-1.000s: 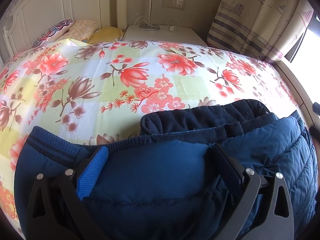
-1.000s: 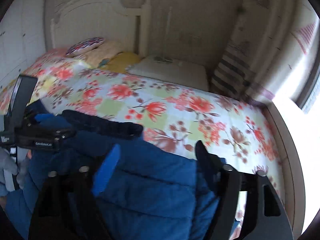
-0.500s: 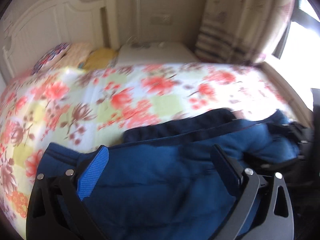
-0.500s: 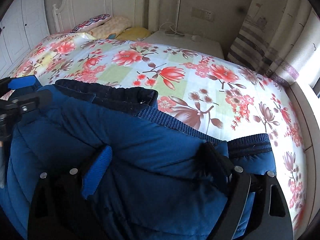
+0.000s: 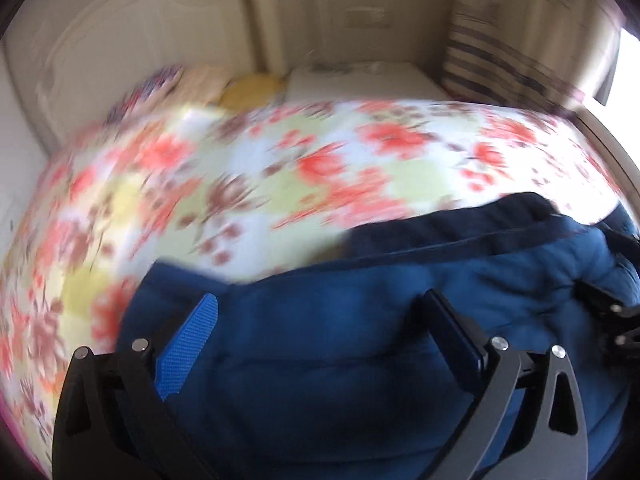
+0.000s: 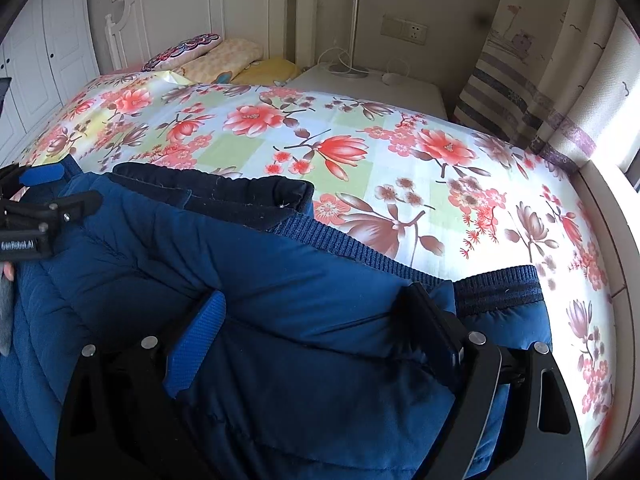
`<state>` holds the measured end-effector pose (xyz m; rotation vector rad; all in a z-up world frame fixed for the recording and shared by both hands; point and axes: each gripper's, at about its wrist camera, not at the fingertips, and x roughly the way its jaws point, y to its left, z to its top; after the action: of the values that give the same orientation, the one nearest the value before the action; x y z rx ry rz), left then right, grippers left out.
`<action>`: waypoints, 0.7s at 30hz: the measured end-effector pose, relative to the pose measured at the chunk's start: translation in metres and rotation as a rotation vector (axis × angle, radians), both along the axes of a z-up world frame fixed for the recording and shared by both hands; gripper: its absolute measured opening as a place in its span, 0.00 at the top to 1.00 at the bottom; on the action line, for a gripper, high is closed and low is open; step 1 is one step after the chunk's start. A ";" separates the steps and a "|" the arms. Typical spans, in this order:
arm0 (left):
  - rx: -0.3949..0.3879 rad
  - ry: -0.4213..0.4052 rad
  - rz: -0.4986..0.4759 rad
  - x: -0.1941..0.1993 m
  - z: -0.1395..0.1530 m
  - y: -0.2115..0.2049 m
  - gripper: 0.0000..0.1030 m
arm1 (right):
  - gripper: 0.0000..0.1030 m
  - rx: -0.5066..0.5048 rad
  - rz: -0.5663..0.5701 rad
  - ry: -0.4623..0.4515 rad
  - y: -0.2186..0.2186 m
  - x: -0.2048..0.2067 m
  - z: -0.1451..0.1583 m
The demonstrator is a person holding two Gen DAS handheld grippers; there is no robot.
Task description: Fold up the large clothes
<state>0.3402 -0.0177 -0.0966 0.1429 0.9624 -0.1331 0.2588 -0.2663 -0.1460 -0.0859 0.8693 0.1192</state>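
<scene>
The blue padded jacket (image 6: 280,320) lies on the near part of the floral bed (image 6: 360,152), its long axis running across the bed from side to side, the ribbed hem edge and dark lining turned toward the headboard. The right tongs (image 6: 316,320) stand spread wide over a thick fold of it; whether they squeeze it I cannot tell. The left tongs (image 5: 320,320) straddle the padding likewise. The left view is smeared with blur; the right view is sharp and alone shows the wall socket (image 6: 403,30).

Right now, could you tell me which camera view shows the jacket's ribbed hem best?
The right wrist view: the ribbed hem lies sharp and unobstructed against the floral bedspread. The left wrist view is motion-blurred, so the hem's ribbing cannot be made out there.
</scene>
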 end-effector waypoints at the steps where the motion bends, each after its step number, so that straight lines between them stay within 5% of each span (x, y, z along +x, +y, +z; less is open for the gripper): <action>1: -0.047 0.024 0.029 0.001 -0.004 0.021 0.02 | 0.20 0.005 0.001 0.001 0.000 0.000 0.000; 3: -0.221 0.060 0.061 0.002 -0.009 0.057 0.02 | 0.20 0.015 0.003 0.004 -0.001 0.000 0.000; 5: -0.278 0.054 0.072 0.003 -0.009 0.066 0.02 | 0.20 0.025 0.002 0.003 -0.002 0.000 0.001; 8: -0.179 0.043 0.057 0.006 -0.011 0.048 0.02 | 0.20 0.039 0.001 0.001 -0.005 -0.001 0.001; 15: -0.184 0.035 0.063 0.001 -0.014 0.049 0.02 | 0.20 -0.002 -0.086 -0.041 0.000 -0.013 0.021; 18: -0.171 0.032 0.063 0.000 -0.014 0.047 0.02 | 0.18 0.092 0.036 -0.125 0.030 -0.045 0.049; 21: -0.169 0.031 0.064 0.000 -0.014 0.047 0.02 | 0.13 -0.025 0.201 -0.096 0.085 -0.058 0.034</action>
<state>0.3400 0.0294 -0.1105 -0.0455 0.9813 -0.1578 0.2008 -0.1813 -0.1118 -0.2008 0.7649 0.2903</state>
